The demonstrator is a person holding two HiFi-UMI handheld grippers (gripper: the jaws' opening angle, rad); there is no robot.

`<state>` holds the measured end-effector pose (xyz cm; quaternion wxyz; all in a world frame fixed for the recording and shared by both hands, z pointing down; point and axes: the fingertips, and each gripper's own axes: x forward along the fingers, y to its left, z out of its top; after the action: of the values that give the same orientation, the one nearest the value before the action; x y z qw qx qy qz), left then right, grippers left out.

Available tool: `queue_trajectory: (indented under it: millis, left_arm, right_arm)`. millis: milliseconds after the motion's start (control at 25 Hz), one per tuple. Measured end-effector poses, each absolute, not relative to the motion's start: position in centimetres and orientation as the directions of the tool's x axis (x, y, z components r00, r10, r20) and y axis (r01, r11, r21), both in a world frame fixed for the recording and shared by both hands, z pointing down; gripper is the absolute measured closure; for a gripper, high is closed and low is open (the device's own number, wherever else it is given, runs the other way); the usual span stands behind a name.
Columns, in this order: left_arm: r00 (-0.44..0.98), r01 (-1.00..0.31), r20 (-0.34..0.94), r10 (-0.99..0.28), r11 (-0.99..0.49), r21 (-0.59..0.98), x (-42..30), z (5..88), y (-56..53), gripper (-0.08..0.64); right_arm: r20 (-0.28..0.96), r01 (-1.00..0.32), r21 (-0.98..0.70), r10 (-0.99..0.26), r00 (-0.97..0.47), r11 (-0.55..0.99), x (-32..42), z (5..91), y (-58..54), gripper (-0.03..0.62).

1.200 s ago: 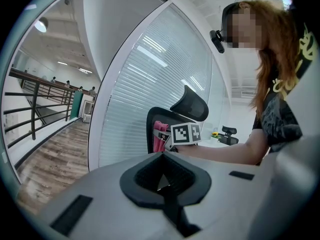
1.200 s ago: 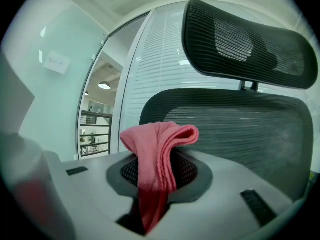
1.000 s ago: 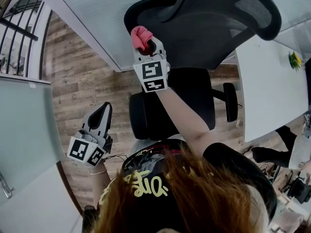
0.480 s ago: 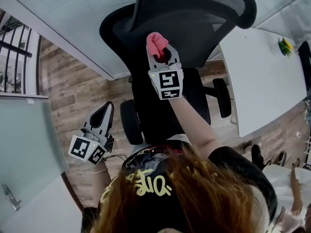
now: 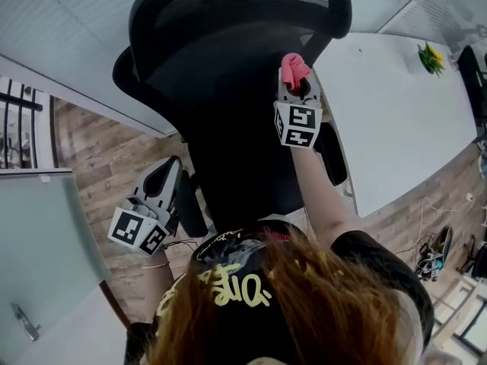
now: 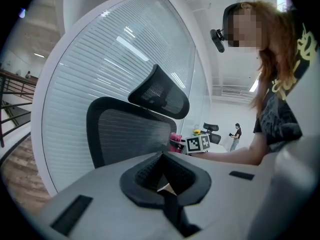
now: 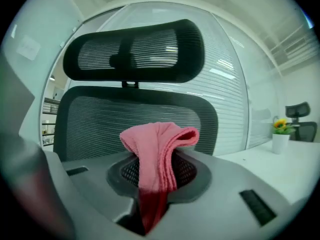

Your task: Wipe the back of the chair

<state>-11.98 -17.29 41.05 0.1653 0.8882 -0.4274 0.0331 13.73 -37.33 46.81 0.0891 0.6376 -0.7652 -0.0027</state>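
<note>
One pink cloth (image 7: 157,146) pinched in right gripper (image 5: 296,87) near chair back (image 7: 95,124); left gripper (image 6: 162,170) closed

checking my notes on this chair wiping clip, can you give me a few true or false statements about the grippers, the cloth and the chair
1. The right gripper is shut on a pink cloth. True.
2. The left gripper grips the chair. False: it is held apart from the chair, shut on nothing.
3. The chair has no headrest. False: a mesh headrest sits above its back.
4. A white table with a yellow flower on it stands beside the chair. True.
5. The cloth lies on the table. False: it is in the right gripper, up by the chair's back.
</note>
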Motion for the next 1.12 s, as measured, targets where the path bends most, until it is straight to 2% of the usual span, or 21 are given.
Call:
queue_trajectory:
  millis: [240, 400, 840, 1120]
  left_arm:
    - [0.622, -0.780, 0.215, -0.753, -0.570, 0.258, -9.3, 41.1, -18.1, 0.568]
    - [0.594, -0.801, 0.226, -0.772, -0.542, 0.253, -8.4, 41.2, -18.5, 0.568]
    - [0.542, -0.836, 0.237, -0.806, -0.491, 0.245, -8.3, 41.3, -17.8, 0.568]
    - [0.530, -0.844, 0.238, -0.814, -0.477, 0.246, -10.3, 41.5, -16.3, 0.568]
  right_arm:
    - [0.147, -0.999, -0.026, -0.989, -0.031, 0.027, 21.6, 47.2, -40.3, 0.508]
    - [0.169, -0.993, -0.114, -0.986, -0.002, -0.017, 24.0, 48.2, -41.9, 0.508]
    - [0.132, -0.992, -0.129, -0.991, -0.007, -0.010, 22.0, 49.0, -42.9, 0.508]
    - [0.134, -0.992, -0.120, -0.989, -0.056, 0.039, 17.9, 49.1, -41.9, 0.509]
